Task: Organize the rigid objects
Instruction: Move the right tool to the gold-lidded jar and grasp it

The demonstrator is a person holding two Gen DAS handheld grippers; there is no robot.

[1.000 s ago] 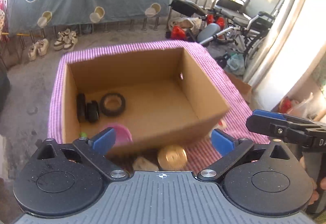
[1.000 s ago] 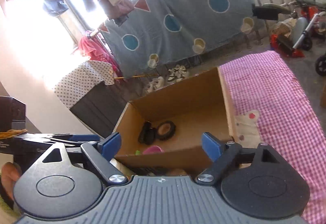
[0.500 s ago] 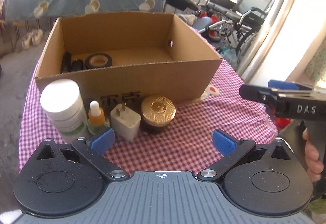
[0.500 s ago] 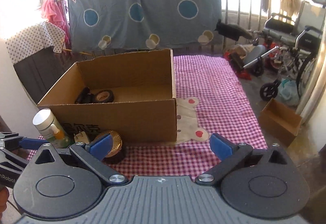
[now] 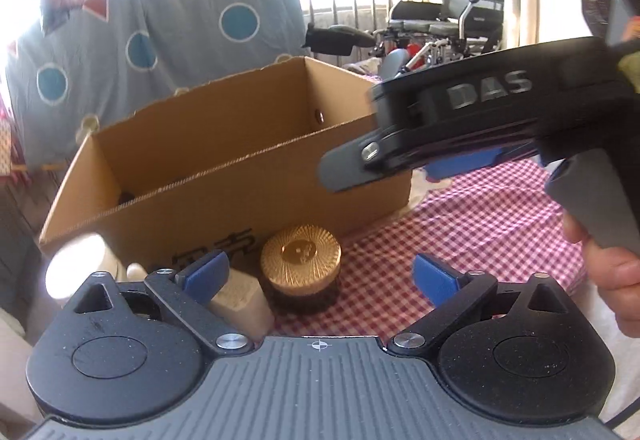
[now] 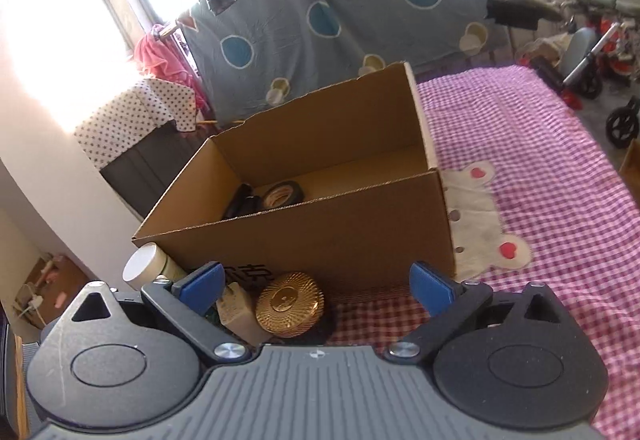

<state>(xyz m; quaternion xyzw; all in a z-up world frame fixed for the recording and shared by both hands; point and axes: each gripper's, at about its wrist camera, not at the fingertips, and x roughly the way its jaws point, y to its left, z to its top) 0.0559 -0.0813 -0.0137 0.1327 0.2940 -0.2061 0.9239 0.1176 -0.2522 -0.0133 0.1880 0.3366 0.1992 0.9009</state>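
An open cardboard box (image 6: 320, 236) stands on a pink checked cloth (image 6: 540, 180); a tape roll (image 6: 282, 194) and a black item (image 6: 240, 204) lie inside. In front of it stand a gold-lidded jar (image 5: 300, 260), a white charger plug (image 5: 240, 304) and a white bottle (image 6: 146, 266). My left gripper (image 5: 320, 276) is low before the jar, its jaws wide and closing, pads clear of it. My right gripper (image 6: 316, 286) hovers near the same jar (image 6: 290, 304) and plug (image 6: 236, 308). Its jaws are also closing, touching nothing. Its black housing (image 5: 480, 100) crosses the left wrist view.
A hand (image 5: 612, 280) holds the right gripper's grey handle. A bear-shaped patch (image 6: 480, 224) lies right of the box. A blue blanket (image 6: 340, 20) hangs behind, a wheelchair (image 5: 452, 16) stands at the back right, and a dotted cloth (image 6: 136, 112) covers a cabinet on the left.
Both grippers have come down from above the box to just before its front wall. The right gripper now reaches across the left wrist view. Both pairs of jaws narrowed slightly.
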